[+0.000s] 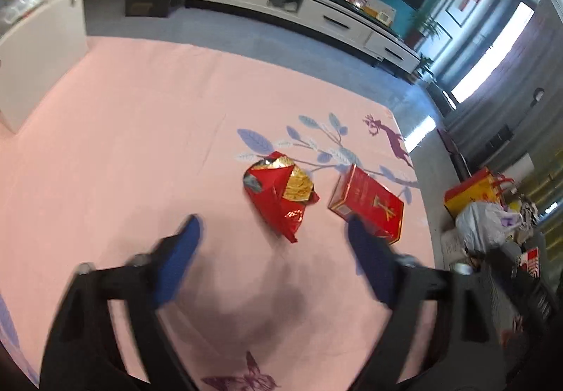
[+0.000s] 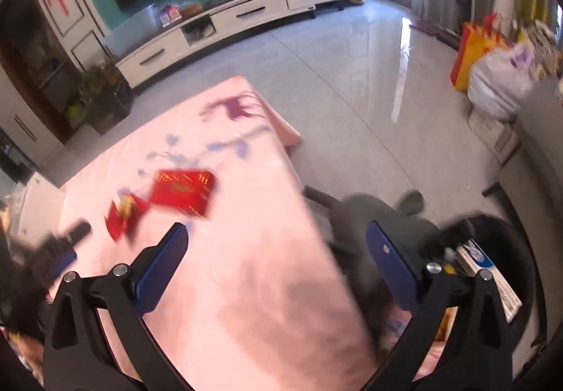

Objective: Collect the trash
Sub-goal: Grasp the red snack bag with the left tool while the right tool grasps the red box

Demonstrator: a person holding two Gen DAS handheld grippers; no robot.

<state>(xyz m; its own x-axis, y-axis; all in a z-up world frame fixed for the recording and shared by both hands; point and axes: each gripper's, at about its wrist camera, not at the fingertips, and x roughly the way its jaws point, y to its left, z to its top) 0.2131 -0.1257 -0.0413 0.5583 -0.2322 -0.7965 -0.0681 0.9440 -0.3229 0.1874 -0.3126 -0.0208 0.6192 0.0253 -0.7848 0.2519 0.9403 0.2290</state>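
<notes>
A crumpled red-and-gold wrapper (image 1: 279,194) lies just ahead of my left gripper (image 1: 272,232), a red box (image 1: 366,204) beside it — both on the pink tablecloth (image 1: 140,144). My right gripper (image 2: 276,238) hangs over the cloth's edge. Both jaws wide, empty.

Colours and patterns before my two grippers

My table's cloth (image 1: 140,130) is pink, printed with blue leaves, a purple deer and a purple butterfly. On it: a crumpled wrapper (image 1: 278,194), red with gold foil; a flat box (image 1: 369,206), red with gold trim. My left gripper (image 1: 271,227) and right gripper (image 2: 276,232) are black with blue pads. Beyond: yellow-and-red bag (image 2: 473,49), teal wall (image 2: 95,0).
</notes>
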